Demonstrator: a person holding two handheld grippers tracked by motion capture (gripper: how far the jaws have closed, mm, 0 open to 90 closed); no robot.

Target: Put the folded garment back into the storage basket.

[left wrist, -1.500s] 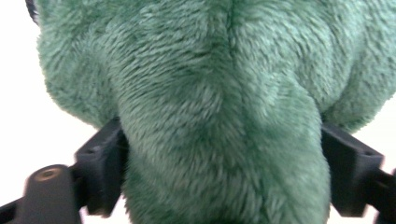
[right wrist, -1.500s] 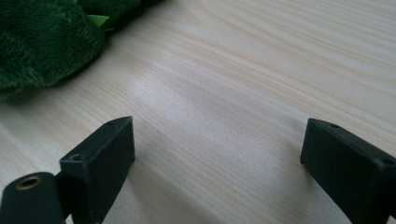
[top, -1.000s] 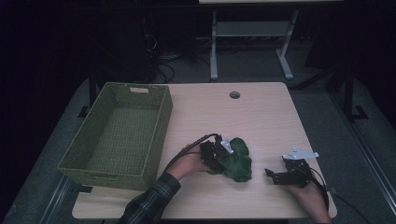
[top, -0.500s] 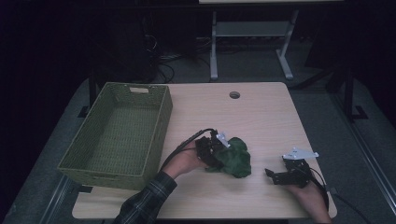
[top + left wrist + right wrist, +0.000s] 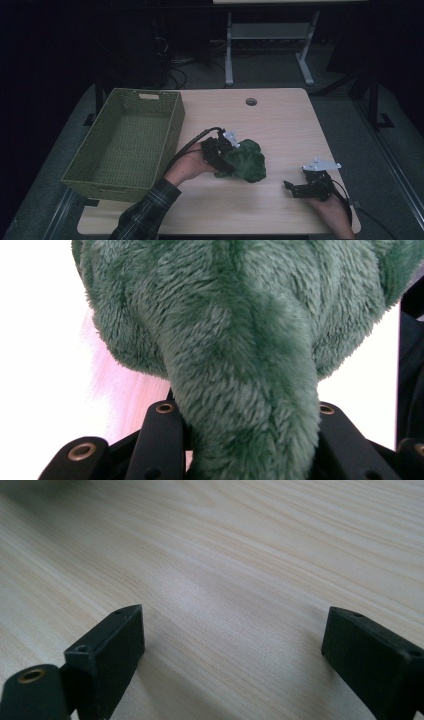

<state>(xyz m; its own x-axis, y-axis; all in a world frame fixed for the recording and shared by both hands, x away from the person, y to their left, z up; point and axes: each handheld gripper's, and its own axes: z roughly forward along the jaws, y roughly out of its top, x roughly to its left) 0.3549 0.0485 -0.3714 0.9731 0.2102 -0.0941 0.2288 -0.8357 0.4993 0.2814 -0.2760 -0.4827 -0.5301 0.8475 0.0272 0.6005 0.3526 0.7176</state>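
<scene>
A: What is supplied by the high view that the gripper views lack?

B: The whole layout is given there. One green plush toy (image 5: 246, 160) is seen at the middle of the bench (image 5: 280, 125), pinched by the left gripper (image 5: 222, 152). One woven green basket (image 5: 100, 172) is placed at the bench's left side, near the toy but apart from it. The right gripper (image 5: 295, 189) is held low at the front right, well apart from the toy.

A: And the gripper views?

B: In the left gripper view, the plush fur (image 5: 240, 365) is shown squeezed between the two black fingers (image 5: 160, 435). In the right gripper view, the fingers (image 5: 107, 652) are shown spread, with bare wood grain between them.

A: What is obscured?

B: The toy's form cannot be identified, since its near side is covered by the left gripper. The background in the left gripper view is washed out to white, and whether the toy is touching the bench cannot be determined.
</scene>
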